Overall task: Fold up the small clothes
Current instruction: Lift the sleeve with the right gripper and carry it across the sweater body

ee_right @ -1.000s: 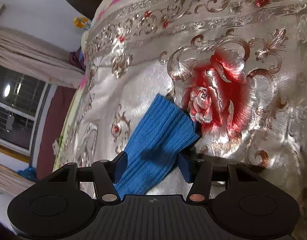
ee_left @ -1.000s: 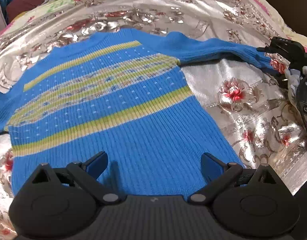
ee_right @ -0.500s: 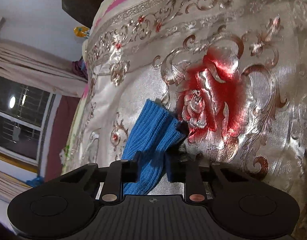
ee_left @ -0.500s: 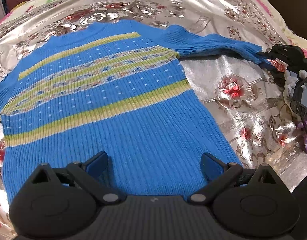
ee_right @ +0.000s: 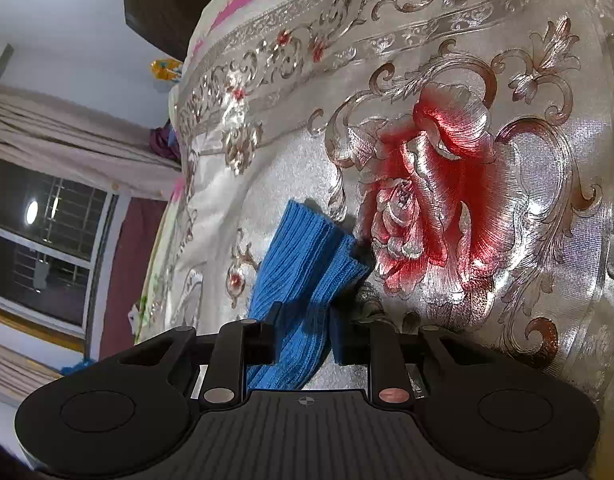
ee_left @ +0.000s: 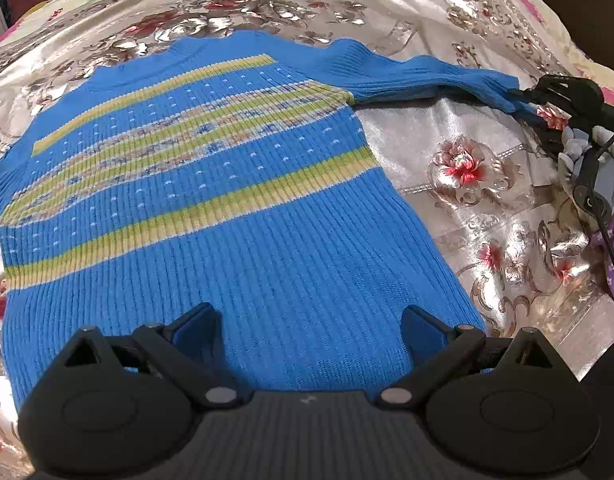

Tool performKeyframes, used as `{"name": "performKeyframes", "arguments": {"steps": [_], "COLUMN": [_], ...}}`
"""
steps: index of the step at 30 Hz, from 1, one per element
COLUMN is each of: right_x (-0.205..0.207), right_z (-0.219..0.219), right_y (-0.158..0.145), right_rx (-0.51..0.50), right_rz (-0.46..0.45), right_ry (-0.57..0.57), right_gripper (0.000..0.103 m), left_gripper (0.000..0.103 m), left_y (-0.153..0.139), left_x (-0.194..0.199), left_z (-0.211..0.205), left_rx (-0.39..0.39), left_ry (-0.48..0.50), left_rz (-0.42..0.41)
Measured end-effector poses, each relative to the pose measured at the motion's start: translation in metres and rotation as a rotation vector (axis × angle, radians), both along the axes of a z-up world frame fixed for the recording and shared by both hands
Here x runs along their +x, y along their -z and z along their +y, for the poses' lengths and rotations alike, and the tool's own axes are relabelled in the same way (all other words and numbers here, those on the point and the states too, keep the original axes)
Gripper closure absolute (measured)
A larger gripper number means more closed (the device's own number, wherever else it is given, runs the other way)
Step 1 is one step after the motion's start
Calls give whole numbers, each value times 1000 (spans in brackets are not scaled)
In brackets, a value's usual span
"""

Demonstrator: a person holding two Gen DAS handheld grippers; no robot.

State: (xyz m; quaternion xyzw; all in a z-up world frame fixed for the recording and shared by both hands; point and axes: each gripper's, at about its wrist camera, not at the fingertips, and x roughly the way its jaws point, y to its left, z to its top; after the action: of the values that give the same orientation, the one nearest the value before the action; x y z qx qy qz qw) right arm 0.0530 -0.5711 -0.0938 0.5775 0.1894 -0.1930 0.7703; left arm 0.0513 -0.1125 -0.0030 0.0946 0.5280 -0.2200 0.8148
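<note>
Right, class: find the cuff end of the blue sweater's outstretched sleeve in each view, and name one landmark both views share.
Left wrist view: the sleeve cuff sits upper right, at the tips of the right hand-held gripper.
Right wrist view: the sleeve cuff lies centre, its tip above the closing jaws, pinched between them.
Shared landmark: the red rose on the bedspread beside the cuff.

The sweater's [ee_left: 235, 248] hem is hidden behind the left claw's [ee_left: 309, 334] body at the near edge of the bed [ee_left: 487, 184]. Its left sleeve runs out of the left wrist view's left edge. In the right wrist view, the right sleeve [ee_right: 307, 264] passes between the closing jaws of the right claw [ee_right: 303, 338], and the sleeve's further run is hidden beneath the claw body. The gloved hand [ee_left: 605, 160] is cut off by the frame's right edge.
</note>
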Motion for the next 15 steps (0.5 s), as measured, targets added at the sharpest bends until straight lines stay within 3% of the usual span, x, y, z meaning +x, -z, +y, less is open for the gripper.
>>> {"name": "performKeyframes", "arguments": {"steps": [3,6,10,15], "right_x": [2,2,-3,5], "right_z": [1,2,6,26], "right_y": [-2,-5,-20,-61], "right_rx": [-43,-51,-69,-143], "right_rz": [27,21,-46,-139], "right_ry": [-11,-22,-35,-114], "right_gripper": [93,94,94,95], "left_gripper": [0,0,0,0], "left_y": [1,-1,-3,-6], "left_x": [0,0,-1,-1], "left_z": [-1,0,5,19], "left_rx": [4,0,-16,-48], "left_ry": [2,0,-14,-47], "left_rz": [2,2,0,-2]}}
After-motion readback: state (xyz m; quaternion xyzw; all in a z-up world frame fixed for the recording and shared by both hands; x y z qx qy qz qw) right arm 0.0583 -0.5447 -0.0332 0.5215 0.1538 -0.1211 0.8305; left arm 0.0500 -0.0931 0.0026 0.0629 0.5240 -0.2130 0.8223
